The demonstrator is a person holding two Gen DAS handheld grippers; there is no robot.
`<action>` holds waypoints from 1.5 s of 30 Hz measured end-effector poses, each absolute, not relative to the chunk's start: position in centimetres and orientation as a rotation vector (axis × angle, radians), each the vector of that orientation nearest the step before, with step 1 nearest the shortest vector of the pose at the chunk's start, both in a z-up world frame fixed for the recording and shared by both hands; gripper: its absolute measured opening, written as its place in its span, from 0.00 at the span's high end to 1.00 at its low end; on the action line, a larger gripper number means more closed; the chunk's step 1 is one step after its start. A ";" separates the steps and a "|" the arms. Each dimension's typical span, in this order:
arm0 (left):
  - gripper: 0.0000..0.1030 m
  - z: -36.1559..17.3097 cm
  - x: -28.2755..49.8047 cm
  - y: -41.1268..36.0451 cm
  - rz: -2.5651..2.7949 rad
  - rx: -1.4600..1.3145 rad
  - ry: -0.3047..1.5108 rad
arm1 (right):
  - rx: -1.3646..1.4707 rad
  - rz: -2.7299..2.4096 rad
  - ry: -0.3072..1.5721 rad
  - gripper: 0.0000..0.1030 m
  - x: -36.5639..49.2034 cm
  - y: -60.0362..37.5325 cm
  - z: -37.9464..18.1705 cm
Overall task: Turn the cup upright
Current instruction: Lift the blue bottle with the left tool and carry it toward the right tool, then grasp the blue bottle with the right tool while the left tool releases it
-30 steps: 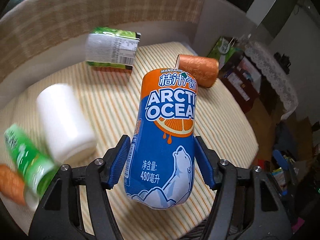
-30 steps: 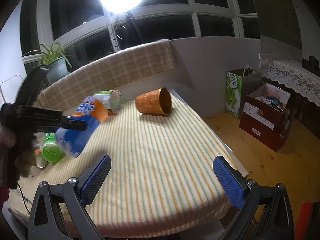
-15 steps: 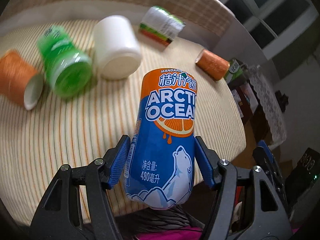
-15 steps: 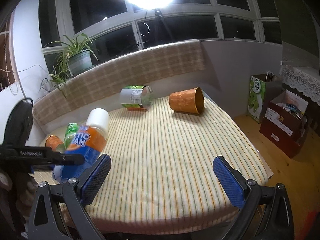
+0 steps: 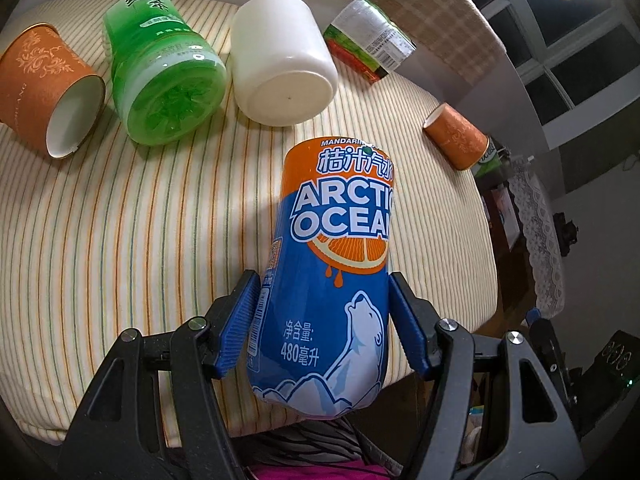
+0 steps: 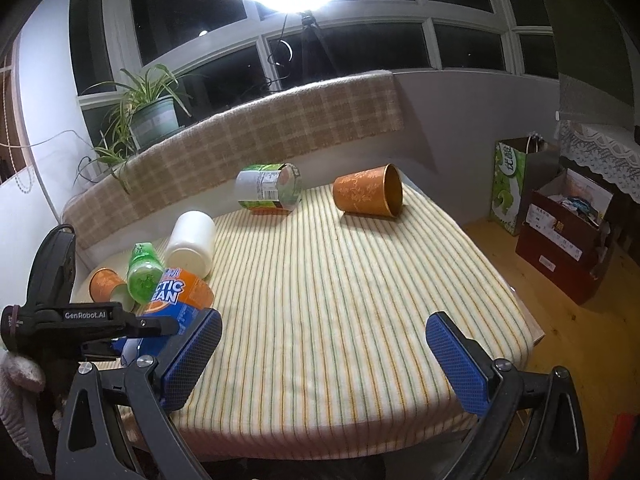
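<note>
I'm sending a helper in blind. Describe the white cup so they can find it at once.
On the striped cushion, look to the left cluster near the plaid backrest. The white cup lies on its side between the green bottle and the green-labelled can. It alone is plain white, unprinted, its flat base towards the left gripper.

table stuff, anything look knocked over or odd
Nearly everything is on its side: white cup, green bottle, near orange paper cup, far orange cup and labelled can. The left gripper holds the blue-and-orange bottle over the table's near edge. No spill visible.
</note>
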State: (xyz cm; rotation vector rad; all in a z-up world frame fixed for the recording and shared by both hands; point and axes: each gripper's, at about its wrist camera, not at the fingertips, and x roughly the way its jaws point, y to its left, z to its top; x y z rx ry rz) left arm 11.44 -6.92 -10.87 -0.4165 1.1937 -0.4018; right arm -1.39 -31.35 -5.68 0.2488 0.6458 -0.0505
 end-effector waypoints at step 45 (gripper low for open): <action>0.24 -5.4 0.2 6.4 -0.117 -0.336 0.851 | 0.707 0.411 1.274 0.21 15.3 -23.5 -12.6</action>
